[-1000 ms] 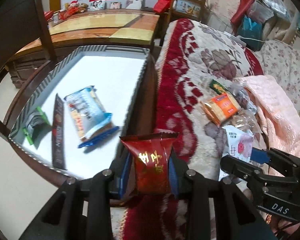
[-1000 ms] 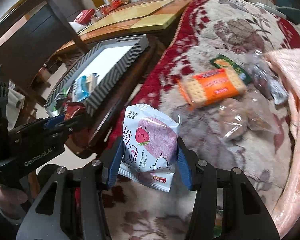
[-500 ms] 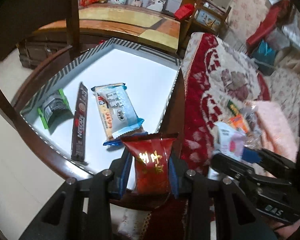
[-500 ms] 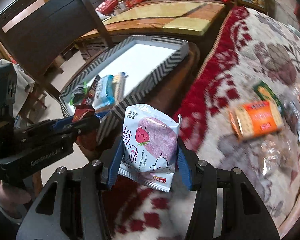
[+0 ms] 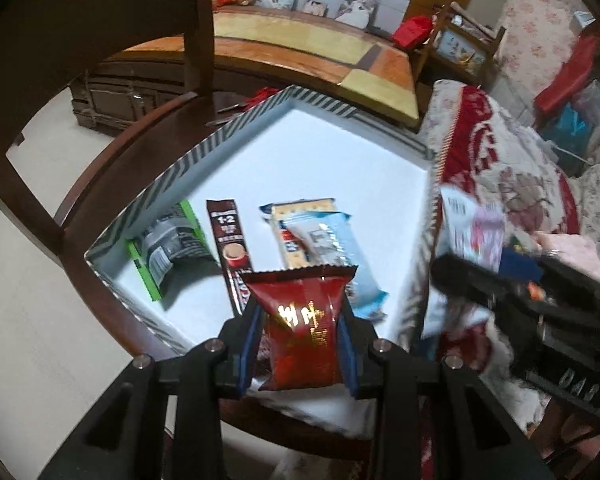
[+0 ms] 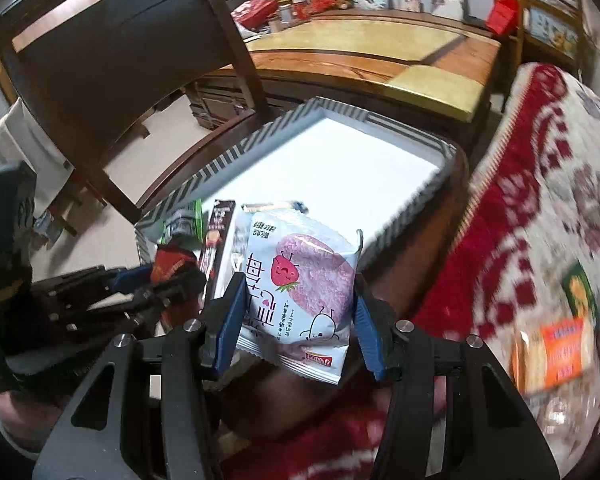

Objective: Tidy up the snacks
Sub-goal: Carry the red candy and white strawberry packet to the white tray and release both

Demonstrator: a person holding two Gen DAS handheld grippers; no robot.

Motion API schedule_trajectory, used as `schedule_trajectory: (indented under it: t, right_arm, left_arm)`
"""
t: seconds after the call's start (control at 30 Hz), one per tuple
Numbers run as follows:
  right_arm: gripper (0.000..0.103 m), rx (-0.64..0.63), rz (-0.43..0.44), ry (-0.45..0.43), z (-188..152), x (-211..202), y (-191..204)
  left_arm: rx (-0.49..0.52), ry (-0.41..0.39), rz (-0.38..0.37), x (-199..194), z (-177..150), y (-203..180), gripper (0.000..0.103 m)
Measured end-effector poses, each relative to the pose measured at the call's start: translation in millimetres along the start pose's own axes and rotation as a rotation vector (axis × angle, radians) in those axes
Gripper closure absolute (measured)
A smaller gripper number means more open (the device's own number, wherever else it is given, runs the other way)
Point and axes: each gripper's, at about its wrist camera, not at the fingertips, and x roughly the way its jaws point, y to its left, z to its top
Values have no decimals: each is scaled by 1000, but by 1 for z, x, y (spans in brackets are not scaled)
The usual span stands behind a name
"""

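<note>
Moved from blanket (image 6: 540,184) to over striped box (image 5: 188,164): left gripper (image 5: 300,344) clamping red packet (image 5: 302,320); right gripper (image 6: 296,320) clamping strawberry packet (image 6: 300,280).

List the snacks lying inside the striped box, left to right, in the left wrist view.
Green-edged packet → brown coffee stick → blue-and-white cracker pack, whose near end is hidden behind the red packet in the left claw.

Both wrist cameras look steeply down along their fingers (image 5: 342,344), close above the shared striped box (image 5: 172,176) (image 6: 216,168).
</note>
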Motion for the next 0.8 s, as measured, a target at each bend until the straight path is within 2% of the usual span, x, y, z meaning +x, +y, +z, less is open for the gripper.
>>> schedule_trajectory:
  t: [0.27, 0.5, 0.57, 0.63, 0.7, 0.8]
  right_arm:
    - [53, -37, -36, 9, 38, 49, 1]
    - [53, -42, -80, 71, 41, 85, -9]
    - [53, -54, -84, 85, 36, 88, -11]
    - [53, -89, -89, 67, 32, 85, -8]
    - [53, -105, -91, 72, 27, 82, -6]
    - [53, -131, -103, 87, 18, 76, -3]
  left_arm:
    - [2, 31, 24, 16, -5, 1, 67]
    - [-5, 43, 14, 21, -16, -5, 66]
    - [-14, 57, 3, 23, -17, -6, 55]
    - [-3, 52, -9, 23, -20, -11, 33]
    - [6, 55, -12, 21, -25, -16, 24]
    - [-1, 59, -32, 17, -34, -22, 24]
